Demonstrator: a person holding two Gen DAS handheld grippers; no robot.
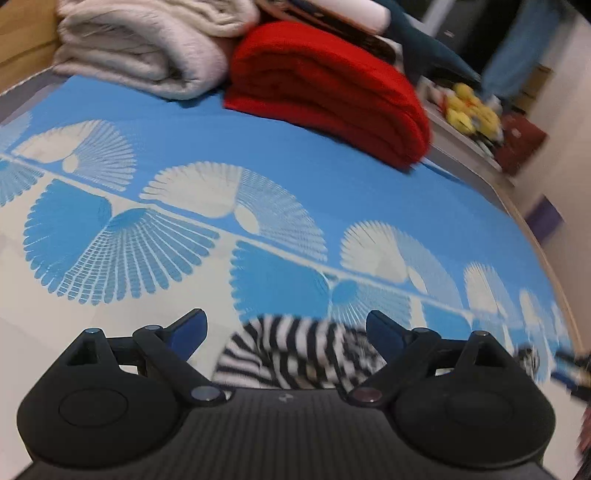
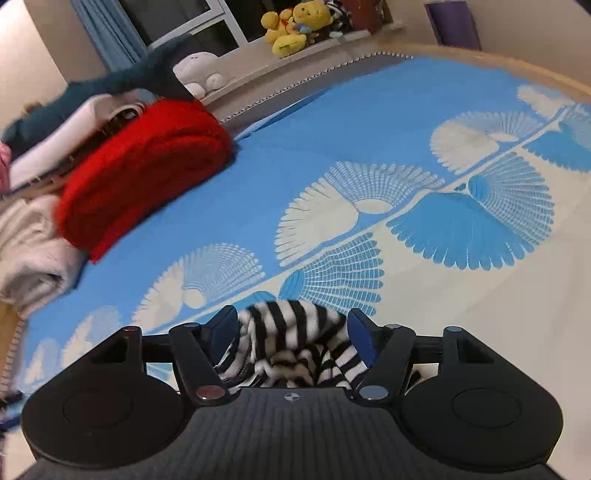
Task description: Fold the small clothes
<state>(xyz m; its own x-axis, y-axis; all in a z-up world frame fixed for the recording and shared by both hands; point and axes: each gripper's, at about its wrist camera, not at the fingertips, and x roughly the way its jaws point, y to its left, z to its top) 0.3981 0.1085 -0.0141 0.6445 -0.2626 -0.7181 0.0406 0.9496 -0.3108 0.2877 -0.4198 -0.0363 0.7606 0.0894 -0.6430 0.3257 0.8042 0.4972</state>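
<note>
A small black-and-white striped garment (image 1: 295,350) lies bunched on the blue and cream bed cover (image 1: 258,147). My left gripper (image 1: 286,315) stands open over it, its blue-padded fingers (image 1: 192,328) wide apart on either side of the cloth and clear of it. In the right wrist view the same striped garment (image 2: 291,332) is heaped between the fingers of my right gripper (image 2: 291,312). That gripper is open too. The cloth fills most of the gap and brushes the pads (image 2: 360,332), which do not pinch it. The part of the garment under the gripper bodies is hidden.
A folded red blanket (image 1: 332,92) (image 2: 147,166) and a folded cream blanket (image 1: 140,48) (image 2: 33,251) sit at the far side of the bed. Behind them lie a dark teal plush (image 2: 129,77) and yellow plush toys (image 2: 295,26) on a ledge. The bed's wooden edge (image 2: 517,62) curves along the right.
</note>
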